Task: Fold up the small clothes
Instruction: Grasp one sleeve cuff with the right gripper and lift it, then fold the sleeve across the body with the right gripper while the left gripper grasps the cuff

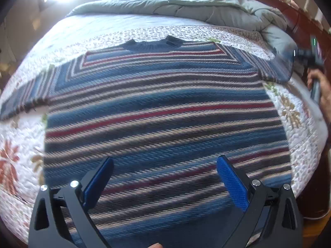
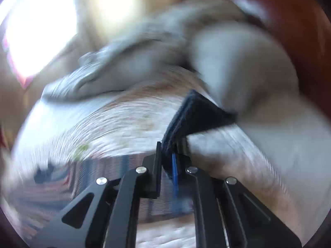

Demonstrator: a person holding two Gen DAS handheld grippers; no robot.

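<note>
Clearly soft and floppy, the striped sweater (image 1: pixel 161 107) wants edge grips: right gripper (image 2: pixel 168 155) jaws clench its sleeve cuff (image 2: pixel 194 113); left gripper (image 1: pixel 165 175) jaws gape, lower frame.

sweater (image 1: pixel 161 111): ribbed knit (striped) | bedspread (image 1: pixel 289 111): quilted cloth | headboard (image 1: pixel 298 18): glossy wood

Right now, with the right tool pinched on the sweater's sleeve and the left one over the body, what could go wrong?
1. The right tool grips only the dark cuff edge of the sleeve; a hard pull could slip it free.
2. The left tool hangs open above the striped sweater, pinning nothing, so the whole garment may slide across the quilt instead of folding.
3. The right view is badly blurred, so where the sleeve lands is hard to judge.
</note>
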